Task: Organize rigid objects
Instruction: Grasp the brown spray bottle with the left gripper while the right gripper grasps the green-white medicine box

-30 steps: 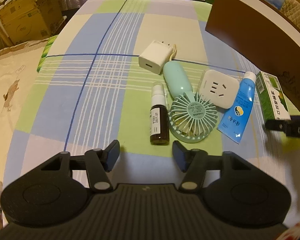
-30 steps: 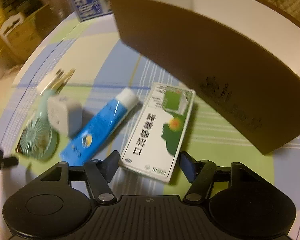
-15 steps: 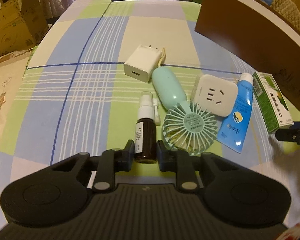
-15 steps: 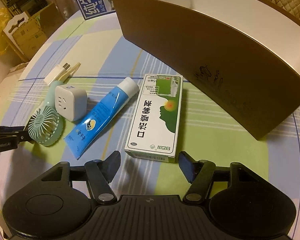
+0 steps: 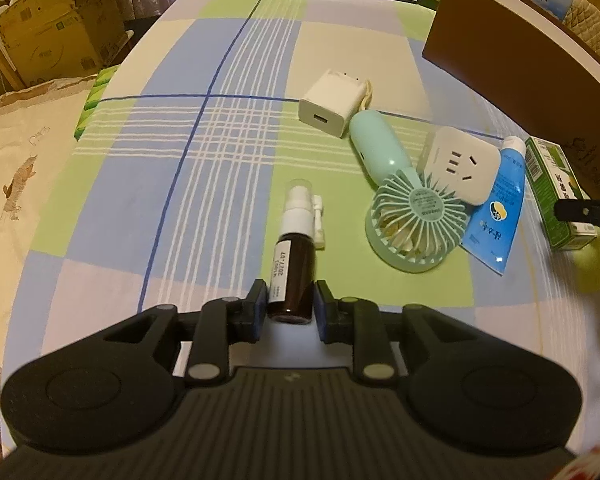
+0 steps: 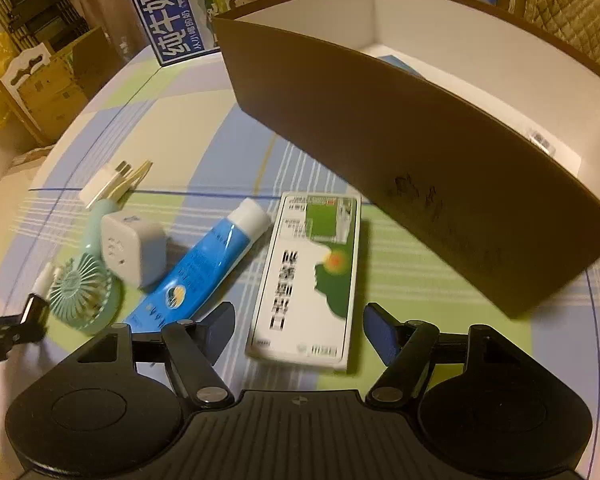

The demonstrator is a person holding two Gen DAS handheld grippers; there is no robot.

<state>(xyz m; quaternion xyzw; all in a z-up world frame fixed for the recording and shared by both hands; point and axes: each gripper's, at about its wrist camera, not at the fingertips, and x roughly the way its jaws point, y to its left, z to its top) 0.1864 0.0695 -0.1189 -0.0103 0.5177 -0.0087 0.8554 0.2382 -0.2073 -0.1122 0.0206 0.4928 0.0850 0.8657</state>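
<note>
Change since a second ago: the left tool, then standing wide and short of the brown spray bottle, is now sitting around the bottle's base; the right tool is standing wider around the green medicine box than it was.
Left tool: its pads are pressing the bottle's two sides near the bottom end while its jaws are easing apart very slightly; it is gripping the bottle.
Brown spray bottle: lying on the checked cloth of the bench, its white nozzle pointing away from the camera, apart from the fan.
Right tool: its jaws are opening, with the near end of the green medicine box lying between the fingers; neither pad is touching the box.
Green medicine box: lying flat on the cloth, just beside the blue tube and close to the brown wall of the storage box.
Storage box: standing open at the far right of the bench, white inside, with something small showing at its far end that is too unclear to name.
Mint hand fan: lying flat, its handle pointing toward the white USB charger.
White socket adapter: resting partly on the fan's head and touching the blue tube.
Background: a blue milk carton is standing at the bench's far edge.
</note>
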